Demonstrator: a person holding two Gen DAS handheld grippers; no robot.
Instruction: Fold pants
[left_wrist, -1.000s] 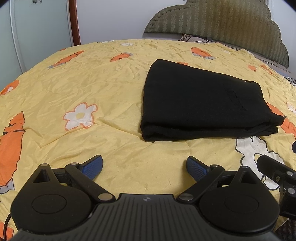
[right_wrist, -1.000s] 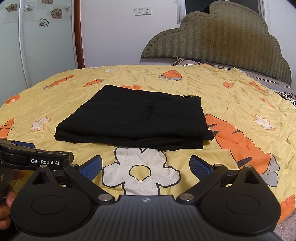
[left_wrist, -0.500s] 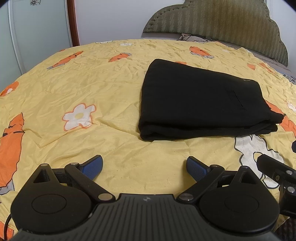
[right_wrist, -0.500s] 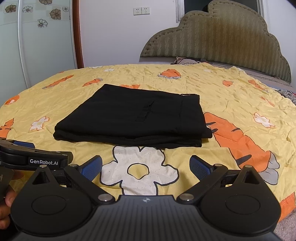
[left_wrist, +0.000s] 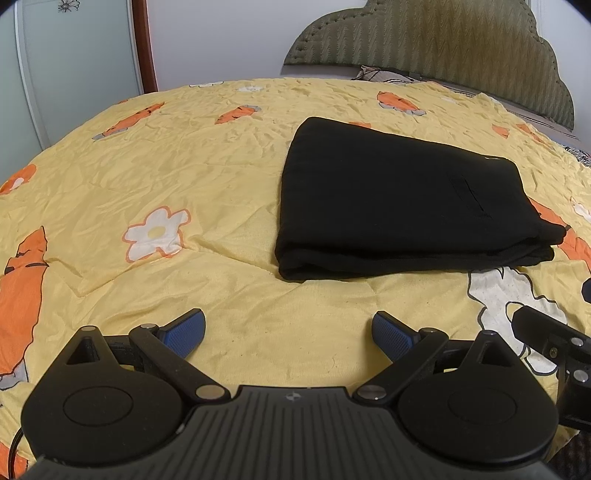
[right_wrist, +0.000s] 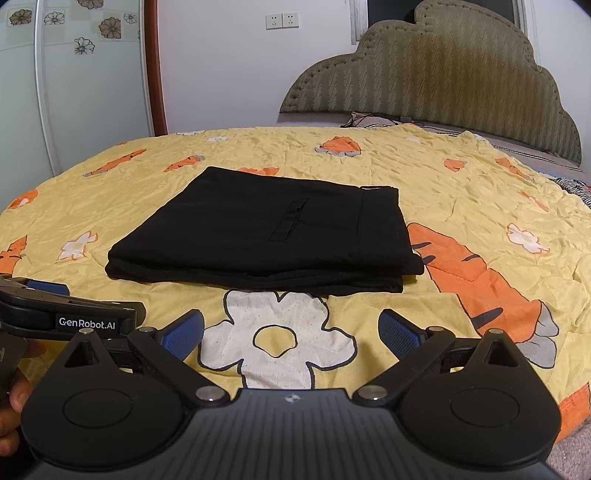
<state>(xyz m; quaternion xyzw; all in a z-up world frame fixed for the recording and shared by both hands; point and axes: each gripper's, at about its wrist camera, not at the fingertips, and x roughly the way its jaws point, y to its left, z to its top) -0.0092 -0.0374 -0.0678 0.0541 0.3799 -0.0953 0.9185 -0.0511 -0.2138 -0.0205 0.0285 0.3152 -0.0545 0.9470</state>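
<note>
The black pants (left_wrist: 399, 199) lie folded into a flat rectangular stack on the yellow quilt (left_wrist: 184, 177). They also show in the right wrist view (right_wrist: 273, 236), just beyond a white flower print. My left gripper (left_wrist: 288, 330) is open and empty, held near the quilt's front, short of the stack and to its left. My right gripper (right_wrist: 291, 332) is open and empty, in front of the stack's near edge. Neither gripper touches the pants.
The quilt covers a bed with a padded olive headboard (right_wrist: 436, 70) at the back. A glass wardrobe door (right_wrist: 74, 81) with a wooden frame stands at the left. The left gripper's body (right_wrist: 62, 317) shows at the right wrist view's left edge. The bed's edge drops off at the lower right (right_wrist: 569, 454).
Both grippers have drawn back slightly and tilted up a little; the pants sit a bit lower in both views. The pants have not moved. Both grippers stay open.
</note>
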